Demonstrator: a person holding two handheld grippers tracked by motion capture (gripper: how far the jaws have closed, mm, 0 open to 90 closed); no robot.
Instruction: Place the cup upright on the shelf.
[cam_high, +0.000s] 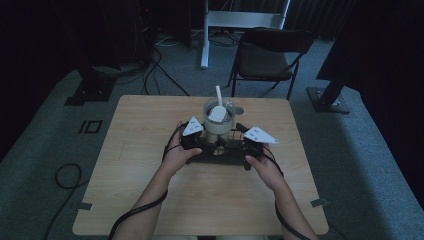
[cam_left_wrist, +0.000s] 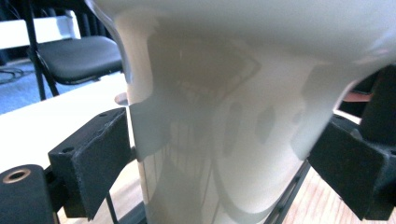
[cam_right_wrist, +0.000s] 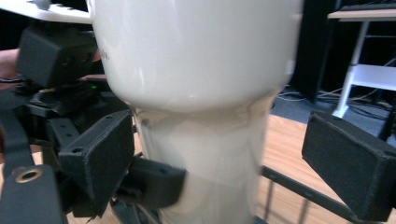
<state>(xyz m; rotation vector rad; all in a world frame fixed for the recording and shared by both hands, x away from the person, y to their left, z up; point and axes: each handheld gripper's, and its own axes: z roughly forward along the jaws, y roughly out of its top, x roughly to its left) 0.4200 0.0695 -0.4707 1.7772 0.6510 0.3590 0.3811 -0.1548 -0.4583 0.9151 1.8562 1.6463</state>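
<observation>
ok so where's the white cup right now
In the high view the white cup stands mid-table, just past the person's hands, between the left gripper and right gripper, whose jaws flank its narrow base.

The place looked like a dim lab or recording studio. Beyond the left gripper (cam_high: 204, 141) stood a lone wooden table's (cam_high: 150, 150) far edge, then grey carpet, a black folding chair (cam_high: 270, 57), loose cables (cam_high: 155, 65), black stand bases (cam_high: 90, 90) and a white desk frame (cam_high: 240, 20) against dark curtains.
</observation>
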